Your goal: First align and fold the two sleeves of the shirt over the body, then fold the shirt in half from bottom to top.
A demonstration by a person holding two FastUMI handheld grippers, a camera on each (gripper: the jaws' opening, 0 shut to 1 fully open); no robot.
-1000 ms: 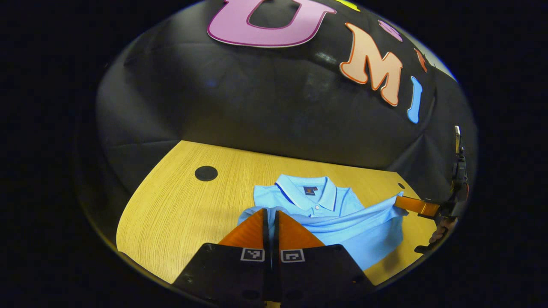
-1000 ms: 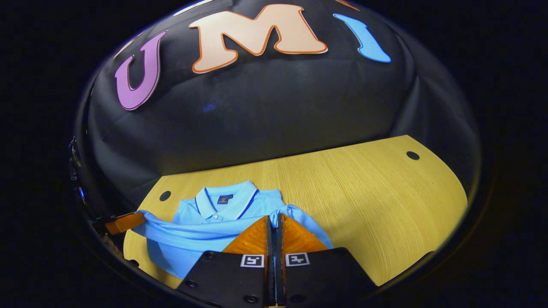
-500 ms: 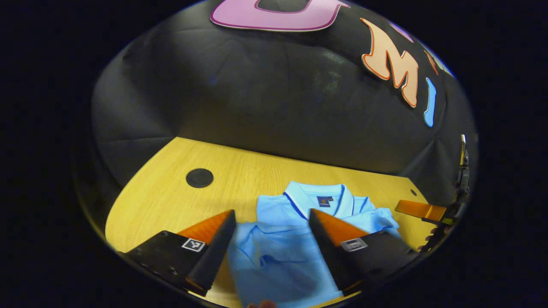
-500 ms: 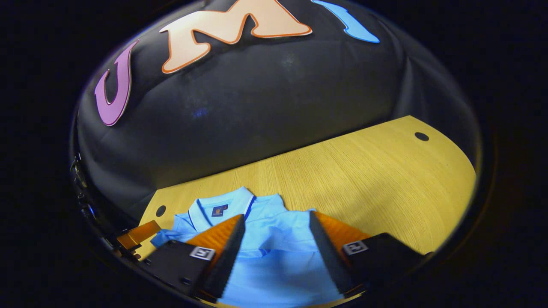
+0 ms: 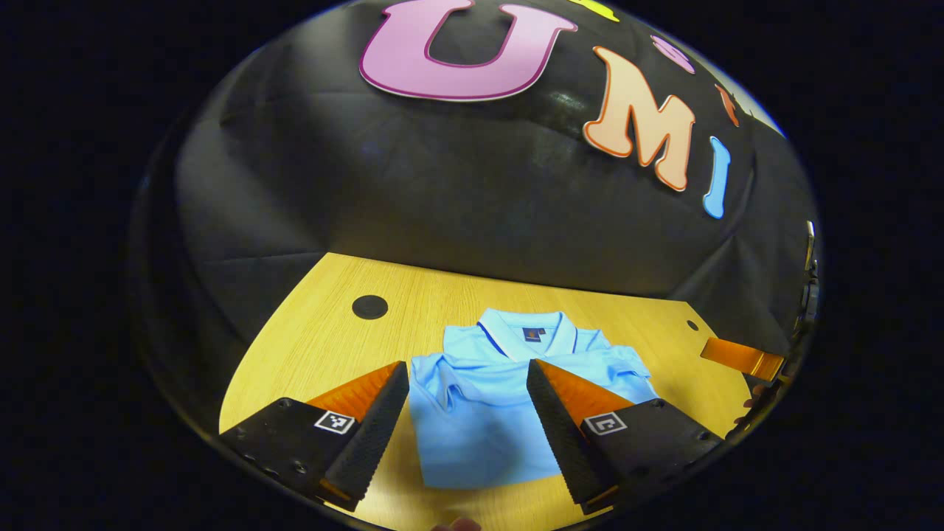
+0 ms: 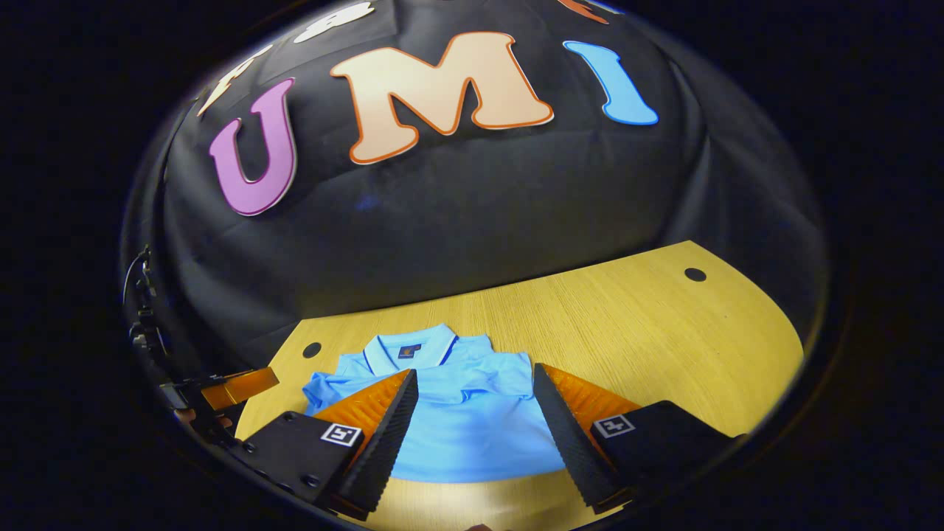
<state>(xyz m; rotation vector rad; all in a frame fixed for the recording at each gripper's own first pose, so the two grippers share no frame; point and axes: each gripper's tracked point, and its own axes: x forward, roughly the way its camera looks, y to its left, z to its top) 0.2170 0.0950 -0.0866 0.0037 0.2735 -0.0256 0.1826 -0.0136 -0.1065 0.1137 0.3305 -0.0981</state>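
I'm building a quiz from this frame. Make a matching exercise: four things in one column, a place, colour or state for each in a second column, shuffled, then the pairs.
Column one:
1. shirt
2. table
3. left tool
4. collar

Column two:
A. open, fingers either side of the shirt
B. yellow wood grain with dark round holes
C. light blue, folded, lying flat
D. at the shirt's far end, edged with a dark line

Pairs: 1-C, 2-B, 3-A, 4-D
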